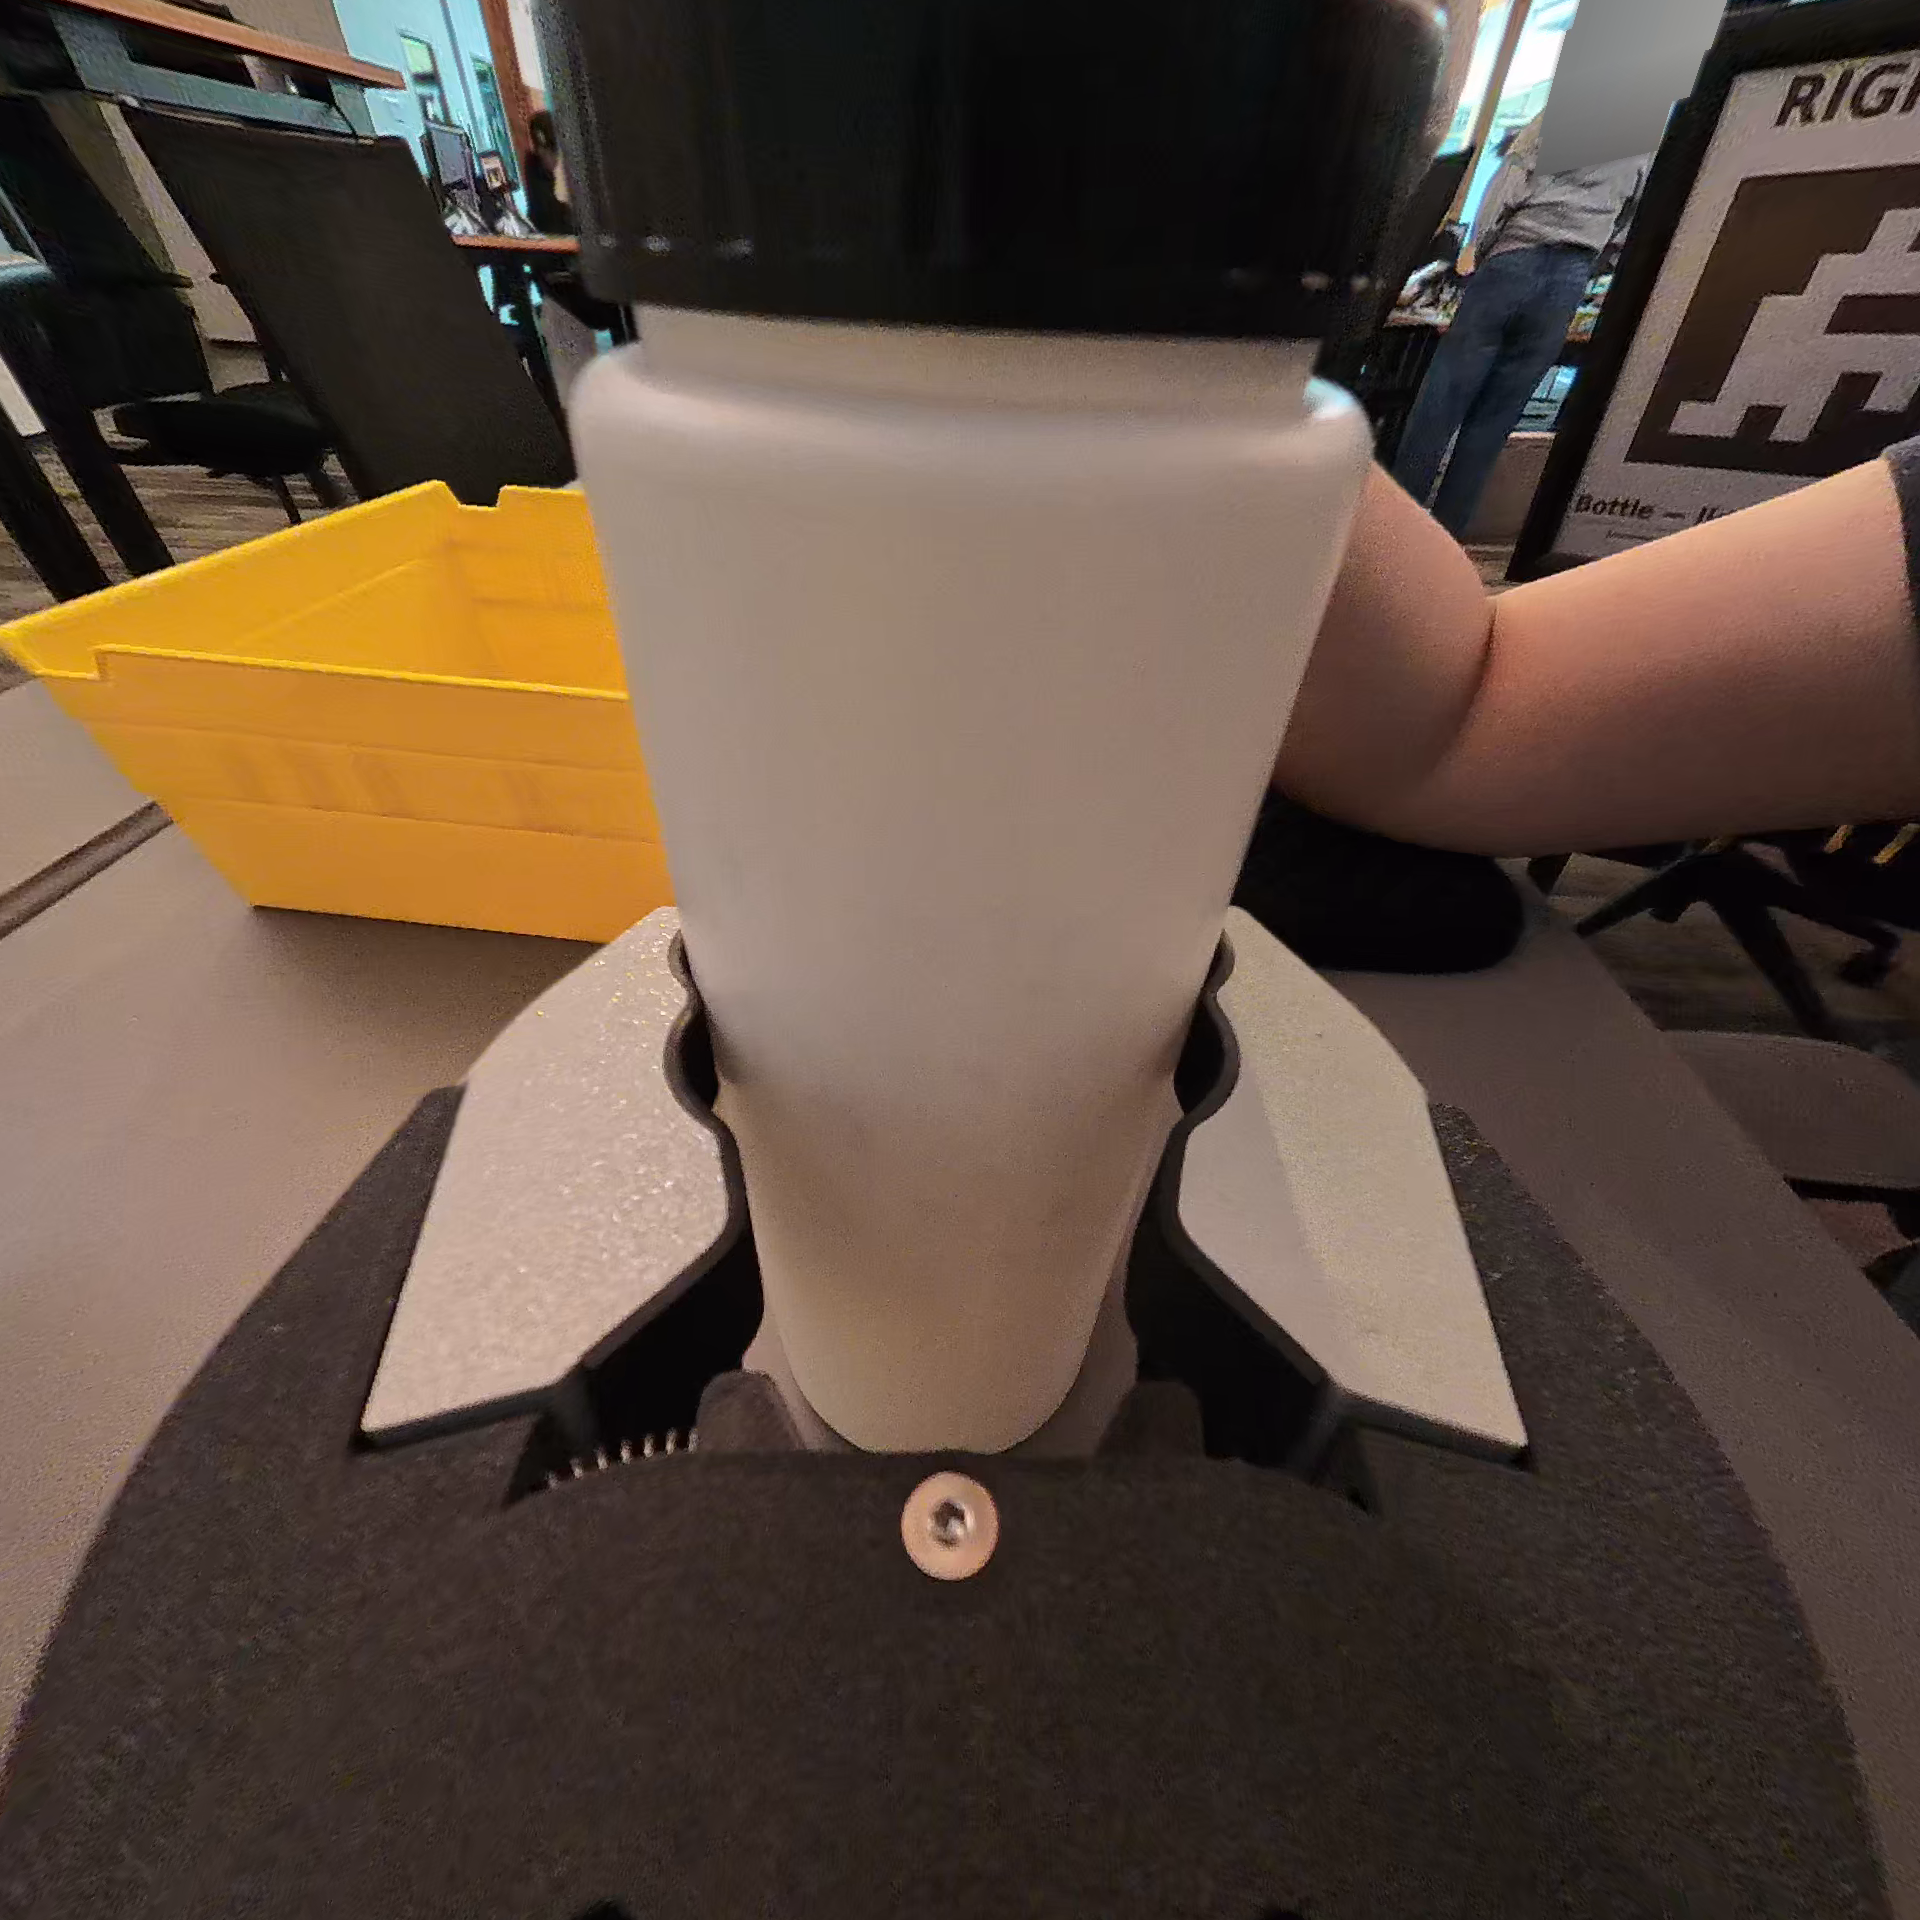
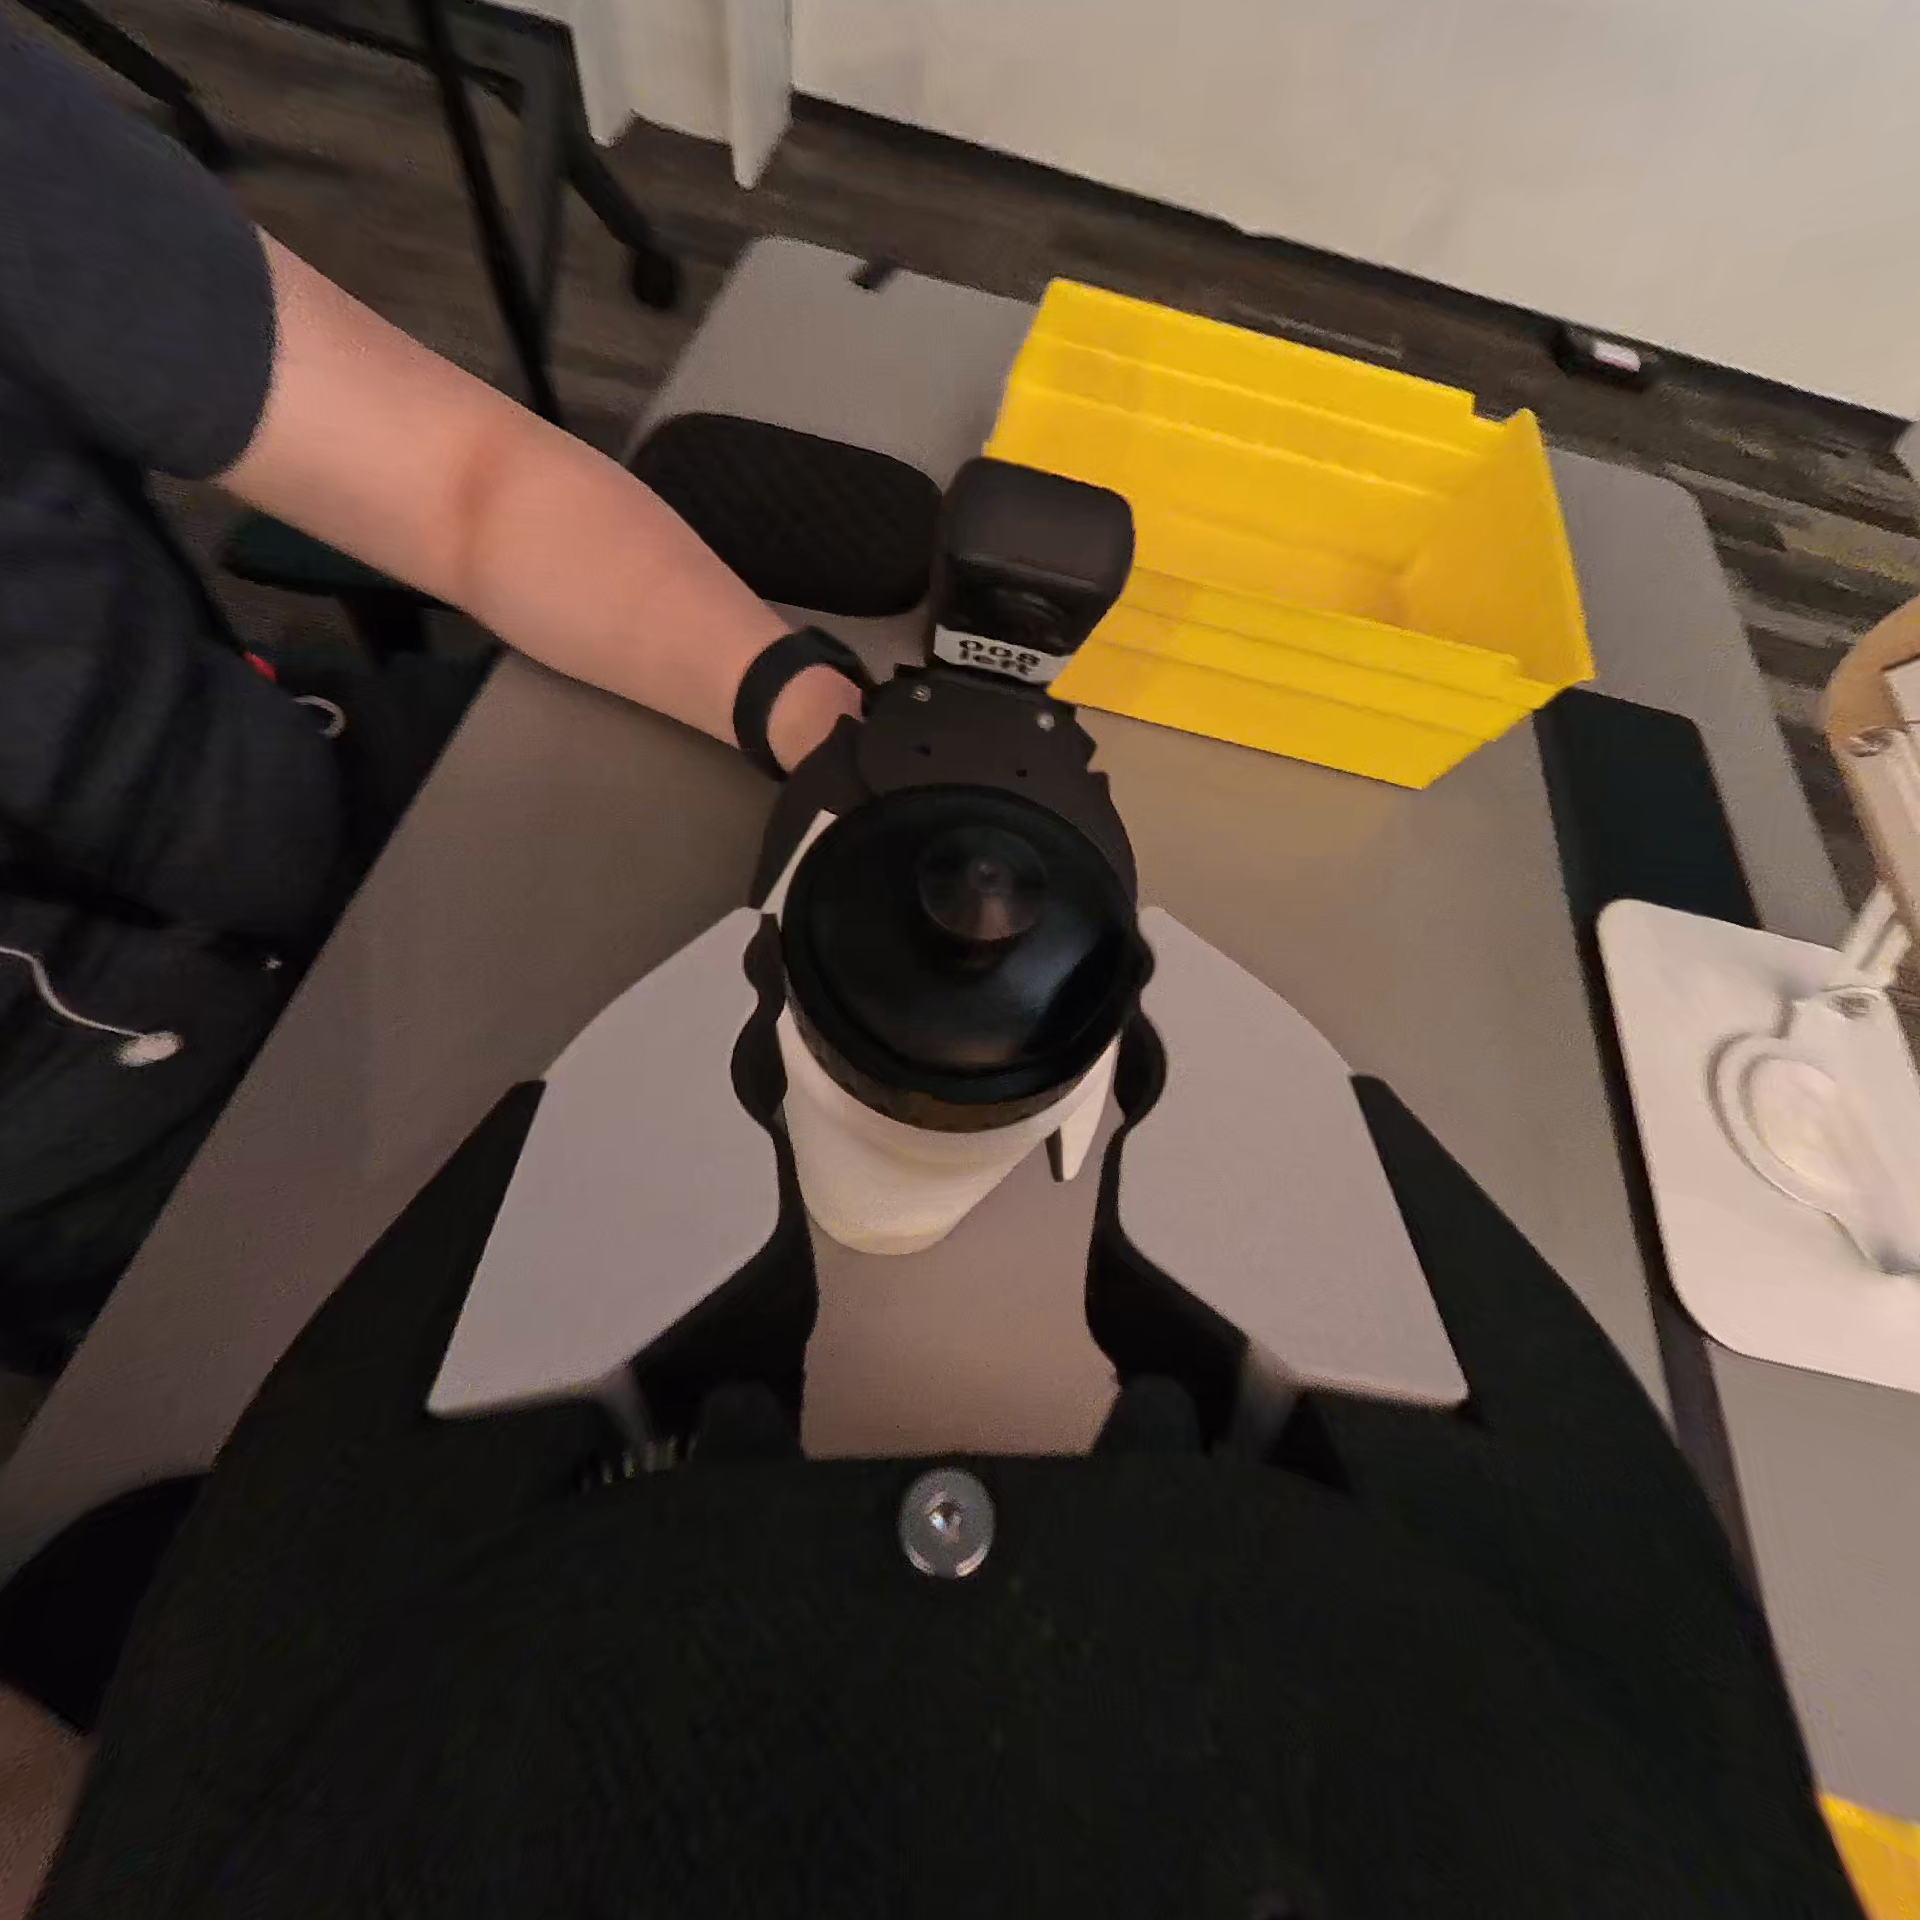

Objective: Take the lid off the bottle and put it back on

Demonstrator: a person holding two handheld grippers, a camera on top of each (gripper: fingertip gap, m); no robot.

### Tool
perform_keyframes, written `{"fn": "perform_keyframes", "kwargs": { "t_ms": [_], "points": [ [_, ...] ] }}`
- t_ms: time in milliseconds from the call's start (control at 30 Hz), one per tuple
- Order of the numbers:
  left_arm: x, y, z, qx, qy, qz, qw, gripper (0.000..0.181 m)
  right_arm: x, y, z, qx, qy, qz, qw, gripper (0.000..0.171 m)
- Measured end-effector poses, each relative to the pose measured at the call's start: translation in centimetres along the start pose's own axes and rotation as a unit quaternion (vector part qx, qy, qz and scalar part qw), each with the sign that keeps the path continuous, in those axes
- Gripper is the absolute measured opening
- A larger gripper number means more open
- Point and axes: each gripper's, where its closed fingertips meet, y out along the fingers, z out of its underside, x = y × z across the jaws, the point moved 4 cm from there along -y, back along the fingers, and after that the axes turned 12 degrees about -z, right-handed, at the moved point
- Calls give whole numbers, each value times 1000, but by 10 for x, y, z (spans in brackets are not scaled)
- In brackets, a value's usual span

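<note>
Yellow bin [image 2: 1288, 582] just beyond the bottle [image 2: 883, 1164]; bare table [image 2: 1351, 935] rightward.

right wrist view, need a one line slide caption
Right claw poised around the black lid of a white bottle held by the left claw.

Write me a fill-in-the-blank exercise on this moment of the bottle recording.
1. The left gripper is shut on the ___ bottle.
2. The lid on the bottle is ___.
3. The right gripper has one finger on each side of the ___.
4. A ___ bin sits on the table.
Missing words: white; black; lid; yellow.
</note>
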Motion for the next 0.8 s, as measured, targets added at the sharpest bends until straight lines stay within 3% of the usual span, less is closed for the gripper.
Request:
{"fn": "perform_keyframes", "kwargs": {
  "t_ms": [67,133,200,267,300,367,533,600,667,800],
  "points": [
    [5,1,0,-4,-13,-20,1000,89,-6,-1,1,-12,23,5,1000,64],
    [16,0,0,-5,-15,-65,998,89,-17,0,1,-9,64,47,997,83],
    [27,-2,0,-5,-22,-109,994,89,-27,2,1,11,97,97,991,86],
    [33,-4,0,-9,-32,-134,990,89,-33,8,1,32,136,141,980,85],
    [35,-4,0,-10,-33,-138,990,89,-36,11,4,48,169,161,971,73],
    [33,-5,0,-9,-25,-132,991,89,-36,16,7,72,203,176,961,74],
    [10,-5,0,-3,2,-25,1000,88,-15,16,6,84,109,82,987,74],
    [-1,-4,0,-7,12,15,1000,88,-3,14,5,62,40,25,997,72],
    [-8,-2,-1,-5,-1,46,999,88,2,11,7,31,32,-23,999,69],
    [5,-1,-1,-11,-25,-4,1000,88,-12,9,10,-2,76,-17,997,73]
  ]
}}
